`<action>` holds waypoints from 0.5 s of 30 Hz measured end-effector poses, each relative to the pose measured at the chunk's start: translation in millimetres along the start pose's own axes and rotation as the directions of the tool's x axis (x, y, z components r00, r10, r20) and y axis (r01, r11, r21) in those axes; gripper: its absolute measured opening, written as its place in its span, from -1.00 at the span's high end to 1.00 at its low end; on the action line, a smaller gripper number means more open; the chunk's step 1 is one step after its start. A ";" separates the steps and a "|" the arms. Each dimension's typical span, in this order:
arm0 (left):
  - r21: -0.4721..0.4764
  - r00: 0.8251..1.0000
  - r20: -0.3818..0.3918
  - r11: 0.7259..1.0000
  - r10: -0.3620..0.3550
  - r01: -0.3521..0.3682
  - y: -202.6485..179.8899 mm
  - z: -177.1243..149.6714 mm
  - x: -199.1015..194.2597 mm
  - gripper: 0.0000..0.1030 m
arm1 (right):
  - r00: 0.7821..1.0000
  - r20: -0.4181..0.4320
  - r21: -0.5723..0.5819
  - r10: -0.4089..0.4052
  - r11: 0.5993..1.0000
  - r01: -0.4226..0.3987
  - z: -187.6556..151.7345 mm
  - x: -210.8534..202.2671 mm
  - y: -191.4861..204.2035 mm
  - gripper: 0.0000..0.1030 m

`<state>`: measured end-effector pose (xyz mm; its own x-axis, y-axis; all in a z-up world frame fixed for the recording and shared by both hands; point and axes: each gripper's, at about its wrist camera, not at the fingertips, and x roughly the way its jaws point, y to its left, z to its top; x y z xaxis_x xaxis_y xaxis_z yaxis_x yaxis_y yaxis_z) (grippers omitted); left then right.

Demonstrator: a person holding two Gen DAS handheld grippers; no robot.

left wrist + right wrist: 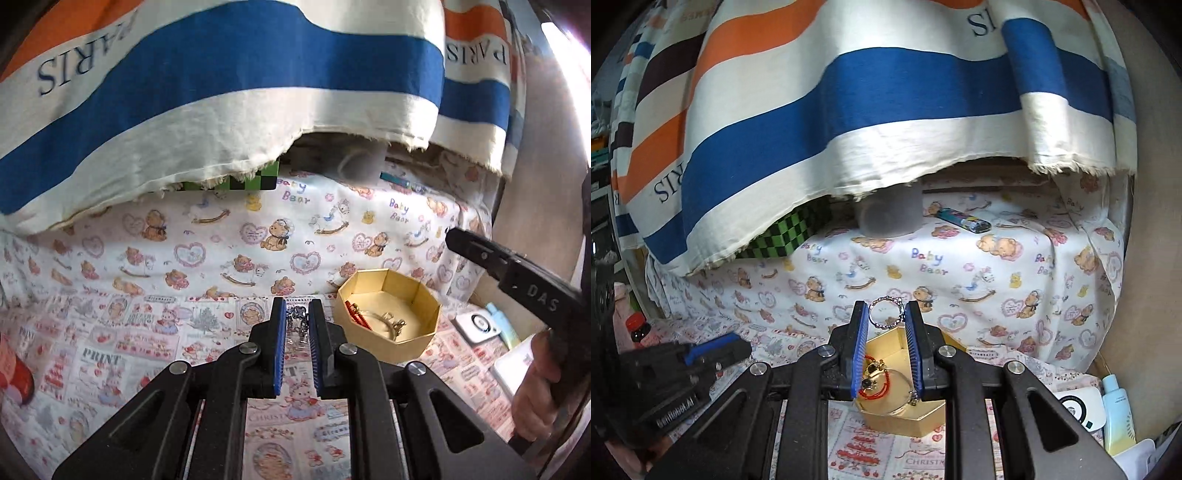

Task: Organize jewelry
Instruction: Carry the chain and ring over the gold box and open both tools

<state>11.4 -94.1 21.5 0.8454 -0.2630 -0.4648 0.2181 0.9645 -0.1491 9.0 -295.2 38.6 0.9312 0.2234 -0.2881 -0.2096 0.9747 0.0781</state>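
A gold octagonal box (424, 328) stands on the printed cloth, right of my left gripper (297, 308). It holds a red cord bracelet (356, 315) and gold bangles (384, 321). My left gripper is nearly shut around a dark beaded piece of jewelry (297, 319) lying on the cloth. My right gripper (885, 310) hovers over the same box (908, 419) and is shut on a silver beaded ring bracelet (884, 312) held at its fingertips. Red cord (882, 389) and bangles (894, 395) lie in the box below it.
A striped PARIS cloth (221, 92) hangs over the back. Under it sit a green checkered box (783, 236), a grey cylinder (890, 218) and a lighter (964, 219). A white device (1082, 406) and a lotion tube (1119, 413) lie at right; a red-capped bottle (639, 328) at left.
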 end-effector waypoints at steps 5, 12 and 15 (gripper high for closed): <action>0.072 0.997 0.060 0.997 -0.044 0.040 -22.5 6.0 -6.8 0.79 | 0.999 -0.042 0.052 0.027 0.998 -0.025 -3.1 9.8 -8.1 0.57; 0.142 0.997 0.079 0.990 -0.023 0.011 -59.5 20.4 22.1 0.79 | 0.986 -0.128 0.177 0.104 0.981 -0.080 -5.4 27.9 -36.5 0.57; 0.120 0.998 0.048 0.992 -0.049 0.043 -64.6 26.7 39.3 0.79 | 0.986 -0.141 0.182 0.085 0.982 -0.059 -6.7 34.4 -44.2 0.57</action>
<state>43.5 -166.0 36.2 0.8562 -0.3086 -0.4143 0.3113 0.9482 -0.0629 48.3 -330.5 18.9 0.8585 0.3050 -0.4123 -0.2062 0.9414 0.2670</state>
